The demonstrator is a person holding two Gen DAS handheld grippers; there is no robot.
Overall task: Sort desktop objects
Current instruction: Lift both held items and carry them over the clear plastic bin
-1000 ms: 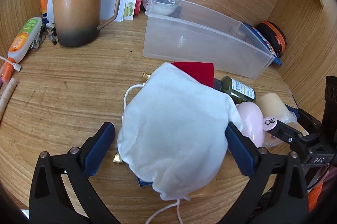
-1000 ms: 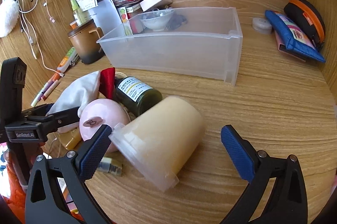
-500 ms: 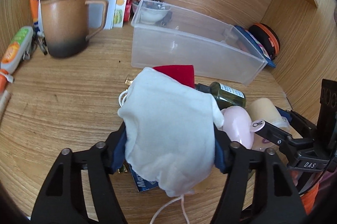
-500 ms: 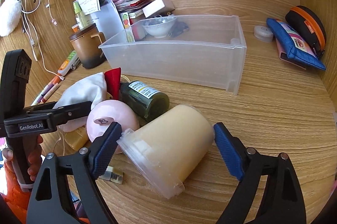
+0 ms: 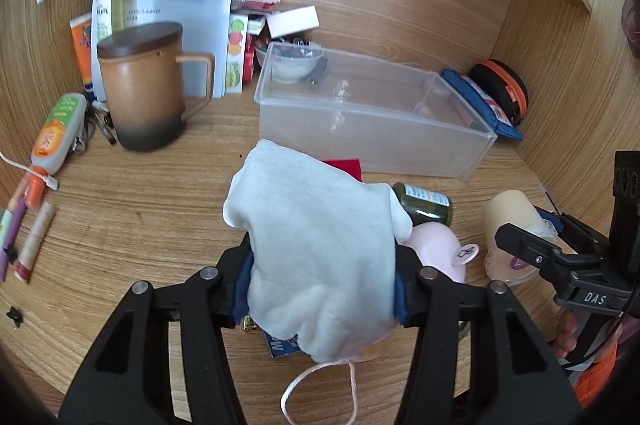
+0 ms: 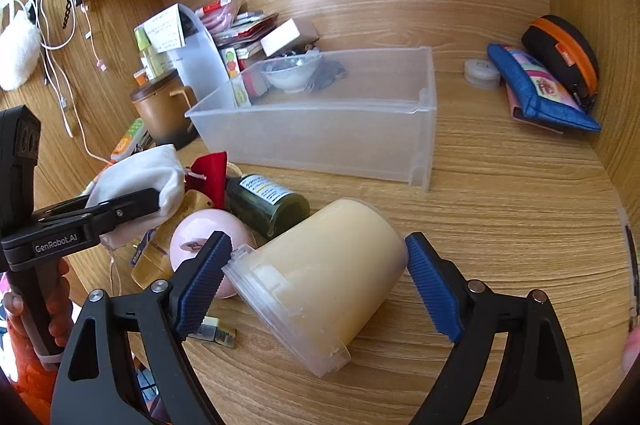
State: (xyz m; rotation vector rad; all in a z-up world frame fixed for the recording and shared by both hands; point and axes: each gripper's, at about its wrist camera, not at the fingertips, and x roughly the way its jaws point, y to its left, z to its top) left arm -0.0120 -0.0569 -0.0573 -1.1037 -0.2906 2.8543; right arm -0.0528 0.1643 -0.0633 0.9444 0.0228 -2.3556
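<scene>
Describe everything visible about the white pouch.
The white pouch is a soft, matte cloth drawstring bag, bulging and creased. The left gripper, whose jaws have just been closing, pinches it on both sides. Its pale cord loops below the gathered mouth. It hides part of the pile, with the red cloth behind.
</scene>
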